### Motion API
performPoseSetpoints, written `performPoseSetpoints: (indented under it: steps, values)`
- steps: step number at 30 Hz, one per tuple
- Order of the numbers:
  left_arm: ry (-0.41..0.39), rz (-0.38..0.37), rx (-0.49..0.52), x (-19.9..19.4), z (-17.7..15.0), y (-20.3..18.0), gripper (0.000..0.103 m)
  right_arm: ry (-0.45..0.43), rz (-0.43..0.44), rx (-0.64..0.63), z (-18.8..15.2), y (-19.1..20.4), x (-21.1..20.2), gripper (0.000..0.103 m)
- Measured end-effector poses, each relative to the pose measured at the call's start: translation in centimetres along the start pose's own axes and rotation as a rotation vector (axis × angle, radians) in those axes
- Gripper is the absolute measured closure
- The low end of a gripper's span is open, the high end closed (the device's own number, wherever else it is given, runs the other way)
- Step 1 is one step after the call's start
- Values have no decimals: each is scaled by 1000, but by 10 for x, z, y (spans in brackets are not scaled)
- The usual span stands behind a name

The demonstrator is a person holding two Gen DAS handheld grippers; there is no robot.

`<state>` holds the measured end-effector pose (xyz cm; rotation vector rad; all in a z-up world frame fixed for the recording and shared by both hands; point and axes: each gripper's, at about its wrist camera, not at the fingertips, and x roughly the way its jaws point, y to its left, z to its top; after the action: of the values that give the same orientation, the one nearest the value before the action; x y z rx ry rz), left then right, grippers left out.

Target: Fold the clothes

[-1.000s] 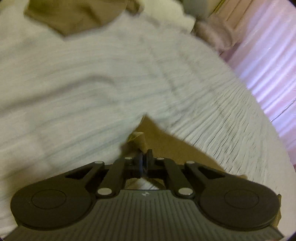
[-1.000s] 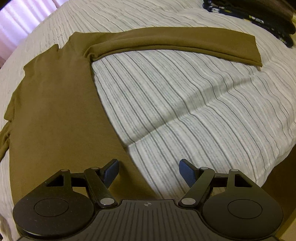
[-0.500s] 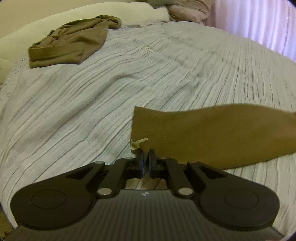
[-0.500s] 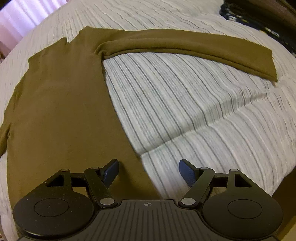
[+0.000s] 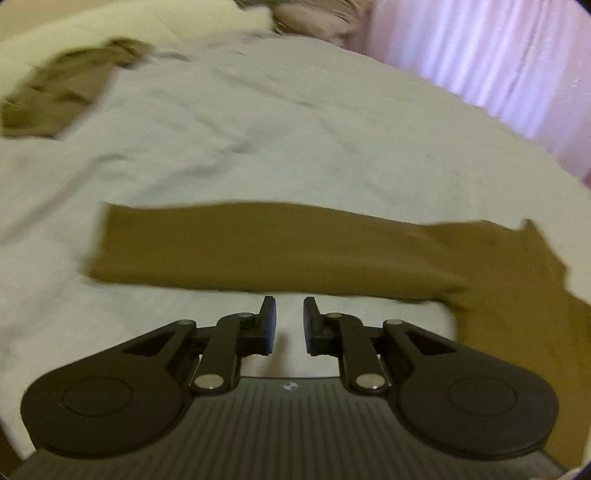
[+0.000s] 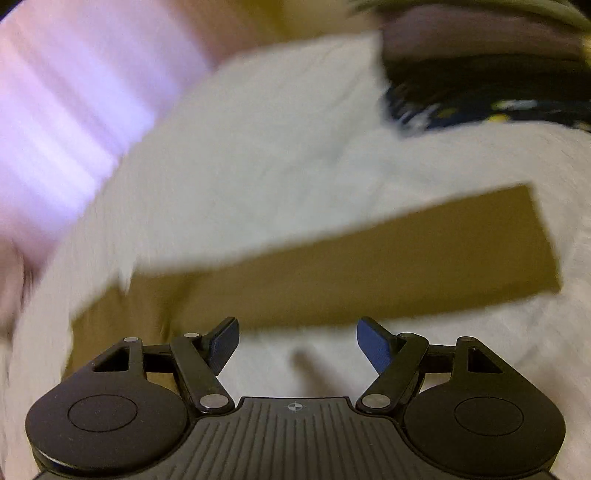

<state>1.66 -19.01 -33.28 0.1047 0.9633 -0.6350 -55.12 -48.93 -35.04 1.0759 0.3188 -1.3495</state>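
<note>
An olive-brown long-sleeved top lies flat on the bed. In the left wrist view its sleeve (image 5: 266, 247) stretches across the middle, joined to the body at the right. My left gripper (image 5: 289, 325) hovers just short of that sleeve; its jaws are opening, a narrow gap between them with only the bedcover behind. In the blurred right wrist view the other sleeve (image 6: 388, 262) runs from the lower left to its cuff at the right. My right gripper (image 6: 297, 345) is open wide in front of it, holding nothing.
A white striped bedcover (image 5: 258, 129) fills both views. Another crumpled olive garment (image 5: 62, 92) lies at the far left by the pillows (image 5: 129, 26). A dark patterned pile (image 6: 480, 92) sits at the upper right. Pink curtains (image 5: 498, 55) hang beyond the bed.
My left gripper let go of the sleeve cuff, which now lies flat ahead of it, and drew back. My right gripper swung from the shirt's body towards the other sleeve, still open.
</note>
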Motion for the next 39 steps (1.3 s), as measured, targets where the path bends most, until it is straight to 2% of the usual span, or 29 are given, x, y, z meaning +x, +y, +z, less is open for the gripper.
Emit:
performPoseSetpoints:
  steps: [1,2,3,4,8,11,15,18,21,24,26,27,29,31,35,37,39]
  values:
    - [18,-20,2,5,0,-9,90,1,-46,-1,6,-12,5,28]
    - [33,-34,8,9,1,-17,91,49,-127,-7,11,-24,13,31]
    - [48,-47,15,13,2,-25,91,72,-169,-19,15,-28,13,51]
    - [64,-61,21,17,3,-33,91,79,-192,-32,18,-29,11,56]
    - [67,-112,110,29,17,-64,91,106,-281,-84,31,-32,0,56]
    - [64,-186,187,45,29,-99,91,91,-198,-168,42,-2,10,56]
    - [79,-320,339,75,51,-161,91,113,4,-321,46,72,55,56]
    - [120,-446,468,95,60,-205,91,170,199,-466,31,145,90,56]
    - [152,-484,591,122,58,-237,90,246,342,-660,1,215,122,58]
    - [201,-482,660,164,55,-255,90,276,358,-833,-20,259,161,65]
    - [182,-447,645,188,61,-259,90,280,325,-855,-18,272,195,65]
    - [170,-428,634,200,65,-261,91,263,309,-834,-11,273,207,65]
    - [130,-413,540,207,82,-257,94,214,281,-769,7,272,227,65]
    - [96,-410,443,208,99,-252,94,150,236,-627,35,260,228,65]
    - [100,-448,360,184,109,-237,92,142,200,-305,83,192,185,65]
    - [122,-464,345,167,101,-226,92,161,201,-110,94,137,147,65]
    - [151,-477,326,151,92,-214,92,186,212,80,86,83,106,64]
